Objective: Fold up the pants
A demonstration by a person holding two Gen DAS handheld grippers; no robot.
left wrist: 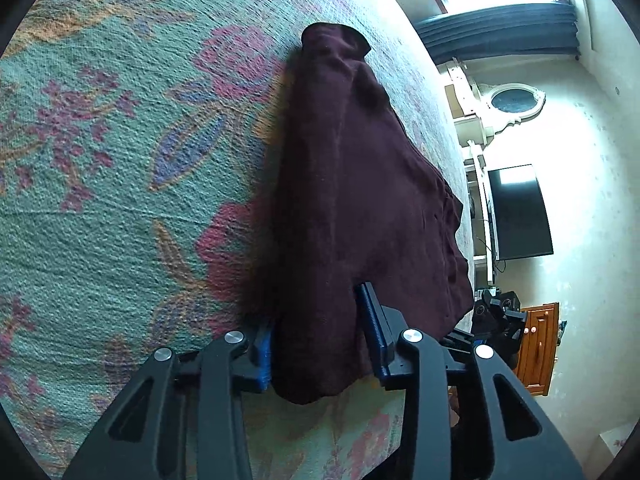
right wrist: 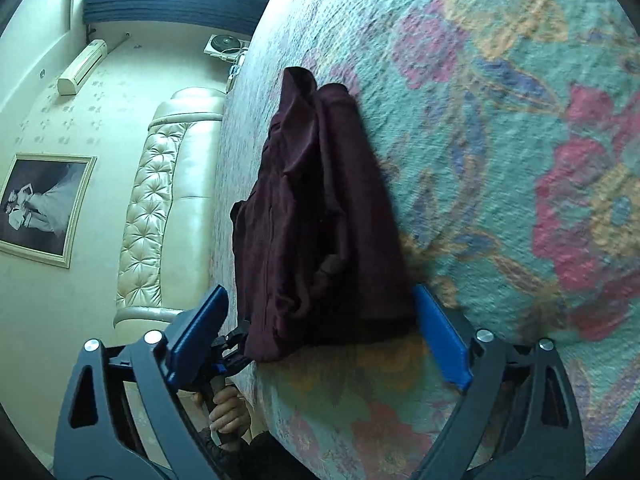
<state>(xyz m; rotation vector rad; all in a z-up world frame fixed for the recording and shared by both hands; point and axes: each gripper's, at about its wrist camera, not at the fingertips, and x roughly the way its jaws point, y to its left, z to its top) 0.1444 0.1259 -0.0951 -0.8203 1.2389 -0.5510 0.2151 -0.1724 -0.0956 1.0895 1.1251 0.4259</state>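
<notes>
The dark maroon pants (left wrist: 352,184) lie bunched lengthwise on the floral bedspread (left wrist: 120,160), reaching away from both tools toward the far end of the bed; their near end hangs over the bed's edge, right at the fingertips. The left hand-held gripper (left wrist: 320,332) has that near end between its blue pads (left wrist: 264,354), the jaws narrow and the cloth filling the gap, so it looks clamped on the fabric. The right hand-held gripper (right wrist: 320,336) stands wide, one pad on either side of the cloth's near edge, neither pad pressing it; the pants (right wrist: 316,208) run straight ahead of it. Below and to the left of the right tool, a hand (right wrist: 228,408) grips the other tool's handle. Beyond the left tool, to its right, a dark screen (left wrist: 520,212) stands against the wall.
</notes>
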